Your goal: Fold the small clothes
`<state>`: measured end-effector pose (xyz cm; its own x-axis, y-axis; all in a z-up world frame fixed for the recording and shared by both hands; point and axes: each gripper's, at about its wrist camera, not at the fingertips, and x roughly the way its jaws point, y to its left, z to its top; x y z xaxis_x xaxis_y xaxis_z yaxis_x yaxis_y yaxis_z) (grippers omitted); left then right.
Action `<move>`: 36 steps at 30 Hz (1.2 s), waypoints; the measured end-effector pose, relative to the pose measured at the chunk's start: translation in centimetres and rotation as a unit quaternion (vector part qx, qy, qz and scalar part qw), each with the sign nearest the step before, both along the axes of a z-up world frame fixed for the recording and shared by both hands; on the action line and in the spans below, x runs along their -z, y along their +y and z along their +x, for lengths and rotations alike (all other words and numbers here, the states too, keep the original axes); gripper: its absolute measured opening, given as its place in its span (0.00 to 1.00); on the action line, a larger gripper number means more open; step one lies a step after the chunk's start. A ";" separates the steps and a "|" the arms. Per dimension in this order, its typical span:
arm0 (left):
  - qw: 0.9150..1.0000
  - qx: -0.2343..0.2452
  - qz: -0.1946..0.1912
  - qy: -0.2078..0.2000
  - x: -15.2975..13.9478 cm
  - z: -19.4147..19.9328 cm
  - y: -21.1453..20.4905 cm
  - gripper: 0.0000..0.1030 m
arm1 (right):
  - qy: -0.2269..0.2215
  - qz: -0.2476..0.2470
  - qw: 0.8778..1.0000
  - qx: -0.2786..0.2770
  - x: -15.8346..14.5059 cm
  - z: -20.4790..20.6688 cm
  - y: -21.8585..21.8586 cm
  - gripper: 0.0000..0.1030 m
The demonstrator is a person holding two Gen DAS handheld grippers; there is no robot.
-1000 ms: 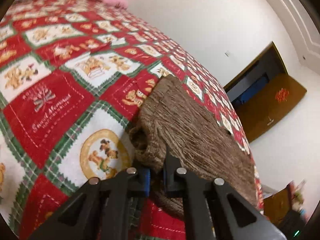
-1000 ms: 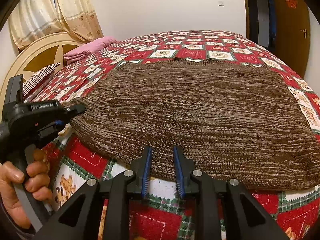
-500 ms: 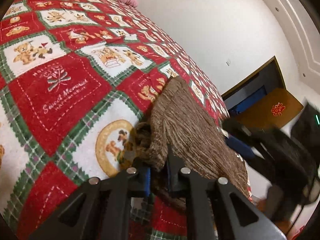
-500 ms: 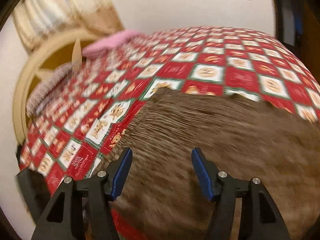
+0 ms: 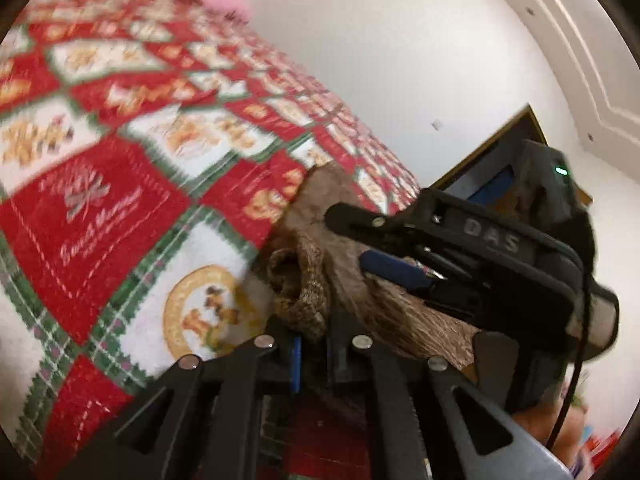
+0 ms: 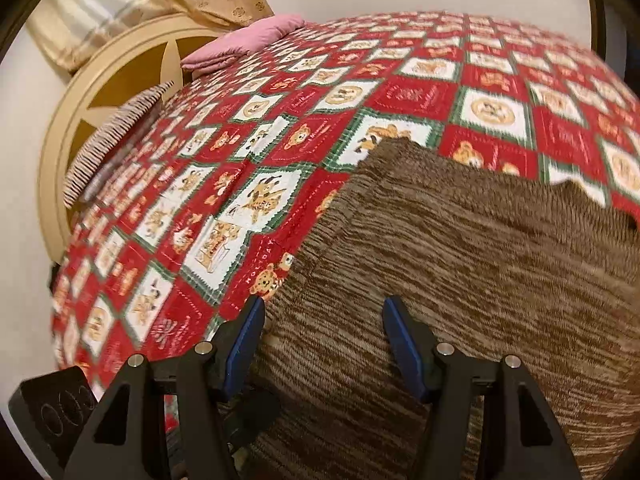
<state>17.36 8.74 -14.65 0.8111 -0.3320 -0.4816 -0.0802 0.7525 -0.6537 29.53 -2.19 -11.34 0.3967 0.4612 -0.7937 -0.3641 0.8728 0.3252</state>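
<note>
A red, white and green patchwork quilt (image 6: 304,184) with teddy-bear squares covers the bed; a folded pink cloth (image 6: 244,42) lies near its far end, beside a striped pillow (image 6: 116,136); a round cream headboard (image 6: 100,92) stands behind them; beige curtains (image 6: 132,4) hang above; a white wall (image 5: 400,60) and a dark doorway (image 5: 492,176) lie beyond.

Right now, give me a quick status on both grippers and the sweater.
Left gripper shut on brown sweater corner. Right gripper open, above the sweater. Sweater spread on the quilt. Nothing in the way.
</note>
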 end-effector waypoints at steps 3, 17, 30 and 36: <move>0.998 0.013 0.063 -0.027 -1.7 -0.4 -2.1 0.08 | 0.017 0.034 0.999 0.000 -0.5 0.3 -0.8 0.61; 0.992 0.053 0.106 -0.046 -2.5 -0.1 -4.2 0.08 | 0.028 -0.093 0.990 -0.100 0.4 3.3 4.5 0.61; 0.980 0.112 0.146 -0.075 -4.4 -0.3 -7.1 0.08 | -0.030 -0.036 0.999 -0.023 -1.9 3.1 -2.2 0.08; 0.959 0.195 0.178 -0.100 -6.6 -0.2 -12.5 0.08 | -0.027 0.065 0.996 0.055 -3.9 1.8 -11.0 0.08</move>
<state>17.15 -3.80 -8.04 0.7472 -0.4718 -0.4681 0.3528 0.8785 -0.3222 31.36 -13.23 -7.42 0.4914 0.5093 -0.7065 -0.2884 0.8606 0.4198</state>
